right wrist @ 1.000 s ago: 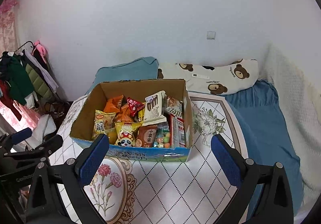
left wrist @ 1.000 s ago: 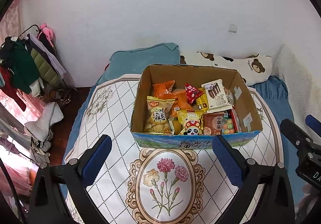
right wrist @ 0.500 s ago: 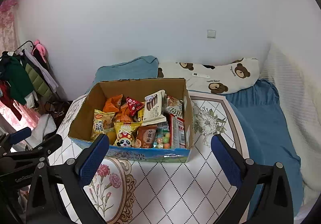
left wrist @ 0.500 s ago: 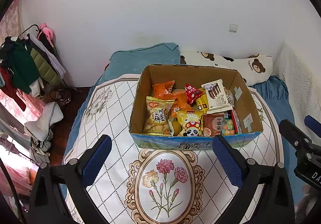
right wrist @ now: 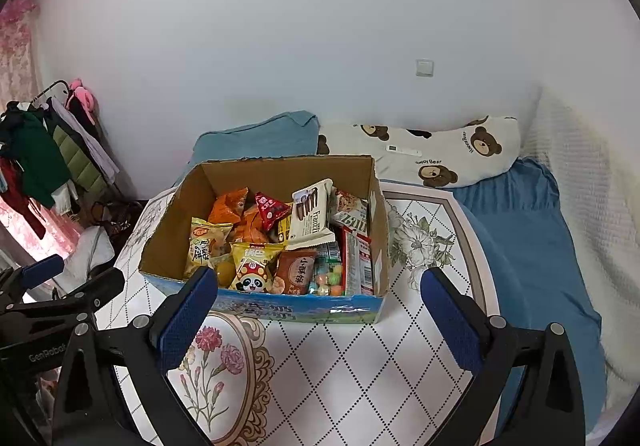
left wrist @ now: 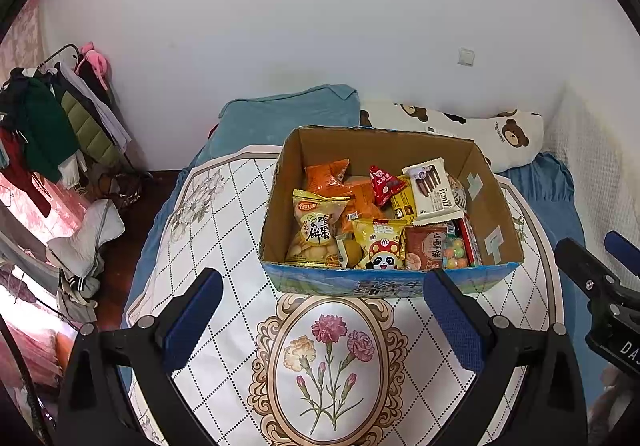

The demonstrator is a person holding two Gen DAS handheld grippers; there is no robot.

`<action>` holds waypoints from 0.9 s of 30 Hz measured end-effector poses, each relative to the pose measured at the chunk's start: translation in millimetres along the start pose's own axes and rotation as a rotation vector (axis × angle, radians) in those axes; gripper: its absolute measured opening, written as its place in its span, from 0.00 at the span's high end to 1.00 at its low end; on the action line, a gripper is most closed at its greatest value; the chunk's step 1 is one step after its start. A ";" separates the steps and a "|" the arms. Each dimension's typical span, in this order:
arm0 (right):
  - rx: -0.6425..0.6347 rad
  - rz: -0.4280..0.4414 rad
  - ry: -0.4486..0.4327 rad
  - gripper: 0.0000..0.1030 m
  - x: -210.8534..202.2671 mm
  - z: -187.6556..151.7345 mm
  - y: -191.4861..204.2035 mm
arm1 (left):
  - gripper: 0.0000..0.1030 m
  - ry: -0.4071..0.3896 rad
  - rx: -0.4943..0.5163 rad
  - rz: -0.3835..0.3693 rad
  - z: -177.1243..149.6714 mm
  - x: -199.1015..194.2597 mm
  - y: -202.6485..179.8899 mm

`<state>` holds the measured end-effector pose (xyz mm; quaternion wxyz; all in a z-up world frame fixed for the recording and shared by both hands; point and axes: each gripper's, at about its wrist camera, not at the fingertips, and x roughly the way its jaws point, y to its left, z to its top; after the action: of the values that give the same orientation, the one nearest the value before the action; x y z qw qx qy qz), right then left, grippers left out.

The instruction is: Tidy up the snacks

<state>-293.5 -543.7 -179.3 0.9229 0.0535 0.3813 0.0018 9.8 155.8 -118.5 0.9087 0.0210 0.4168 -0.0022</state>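
Note:
An open cardboard box (left wrist: 384,282) (right wrist: 280,308) stands on a round table with a floral cloth (left wrist: 224,214) (right wrist: 360,358). It holds several snack packs: a yellow biscuit bag (left wrist: 318,224), an orange bag (left wrist: 326,176), a red triangular pack (left wrist: 384,182), a white Franzzi wafer pack (left wrist: 432,188) (right wrist: 310,214) and a yellow panda bag (left wrist: 380,246) (right wrist: 252,266). My left gripper (left wrist: 324,320) is open and empty, hovering in front of the box. My right gripper (right wrist: 318,322) is open and empty, in front of the box's right half.
A bed with blue sheet (right wrist: 532,246), a teal pillow (left wrist: 288,114) and a bear-print pillow (right wrist: 440,154) lies behind and right of the table. A clothes rack (left wrist: 48,118) and piled items stand at the left. A white wall is behind.
Both grippers have drawn back and lifted very slightly; the box sits a touch higher in both views. Nothing was grasped or moved.

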 end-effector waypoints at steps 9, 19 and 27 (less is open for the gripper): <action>0.000 0.004 0.001 0.00 -0.1 -0.1 -0.8 | 0.00 -0.006 -0.006 0.001 0.1 -2.2 0.7; -0.005 0.004 -0.001 0.00 0.7 -1.1 -1.0 | 0.00 -0.010 -0.008 0.005 1.9 -5.9 -0.2; -0.010 0.016 -0.005 0.00 -0.6 -2.7 -1.3 | 0.00 -0.015 -0.014 0.008 3.6 -10.1 -1.9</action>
<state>-295.9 -544.8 -181.0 0.9240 0.0519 0.3787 0.0109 5.9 153.6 -108.6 0.9121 0.0165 0.4097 0.0042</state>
